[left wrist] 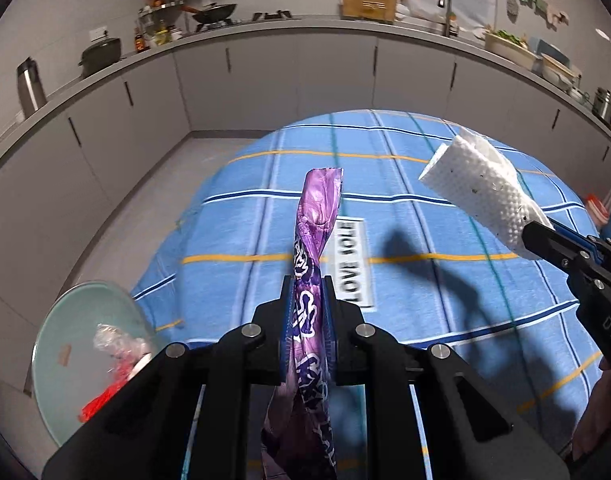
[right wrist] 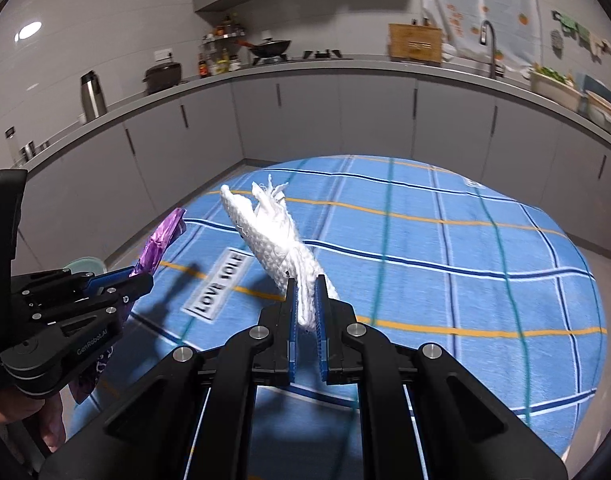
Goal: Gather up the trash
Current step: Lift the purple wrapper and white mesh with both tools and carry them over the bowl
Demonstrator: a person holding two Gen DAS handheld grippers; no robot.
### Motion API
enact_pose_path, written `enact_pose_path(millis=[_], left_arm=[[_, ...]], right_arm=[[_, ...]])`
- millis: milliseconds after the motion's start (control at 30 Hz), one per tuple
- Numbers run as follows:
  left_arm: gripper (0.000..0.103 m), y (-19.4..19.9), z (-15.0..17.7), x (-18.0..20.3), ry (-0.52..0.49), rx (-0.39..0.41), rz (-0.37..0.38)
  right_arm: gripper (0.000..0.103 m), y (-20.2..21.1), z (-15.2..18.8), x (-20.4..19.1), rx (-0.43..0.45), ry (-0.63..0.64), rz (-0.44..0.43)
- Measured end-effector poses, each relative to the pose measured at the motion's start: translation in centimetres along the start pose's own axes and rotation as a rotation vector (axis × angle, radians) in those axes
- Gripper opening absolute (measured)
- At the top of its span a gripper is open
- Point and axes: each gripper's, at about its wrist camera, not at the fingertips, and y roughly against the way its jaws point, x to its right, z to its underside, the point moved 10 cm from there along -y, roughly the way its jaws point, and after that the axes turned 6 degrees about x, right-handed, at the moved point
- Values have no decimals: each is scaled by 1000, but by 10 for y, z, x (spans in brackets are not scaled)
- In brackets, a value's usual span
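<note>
two hand-held grippers hang above the bench with its blue plaid cloth (left wrist: 425, 208): the left hand-held gripper (left wrist: 307, 300) is clamped on a purple wrapper (left wrist: 315, 216), the right hand-held gripper (right wrist: 306, 300) on a crumpled white paper towel (right wrist: 273, 236). left of the cloth, lower down, a pale green bin (left wrist: 65, 344) holds clear and red scraps.

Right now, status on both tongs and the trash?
Left tongs shut on purple wrapper. Right tongs shut on white paper towel. Both held above blue tablecloth. Bin lower left, path looks clear.
</note>
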Motion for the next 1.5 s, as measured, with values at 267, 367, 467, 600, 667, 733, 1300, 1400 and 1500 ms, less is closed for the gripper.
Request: enact_pose_path(millis=[267,367,467,600,667,733,1300,1400,1500], left_arm=[[14,19,3,-42,50,23,-40],[14,27,4,-56,66,34,-54],[14,32,5,-69,81,41,-68],[14,40,8,-86,103,47,-84],[14,43,9,-94,113,50,-92],[14,46,11,-101,123,53,-99],[14,67,20,-153,184,73,-158],[14,71,23,-166,200,75,-175],[14,75,26,-176,215,78,-190]], right_arm=[[9,-4,-7,-37,6,35,-47],[9,-5,-8,-53,5,51,-66],[9,-6,-10,-68,6,68,-87],[9,-6,-13,-86,10,84,-113],[9,-5,-14,-94,11,90,-123],[9,-5,-14,-102,11,96,-133],[9,-3,-22,-159,18,149,-211],[9,-5,-23,-172,19,159,-230],[9,-7,-25,-186,17,169,-251]])
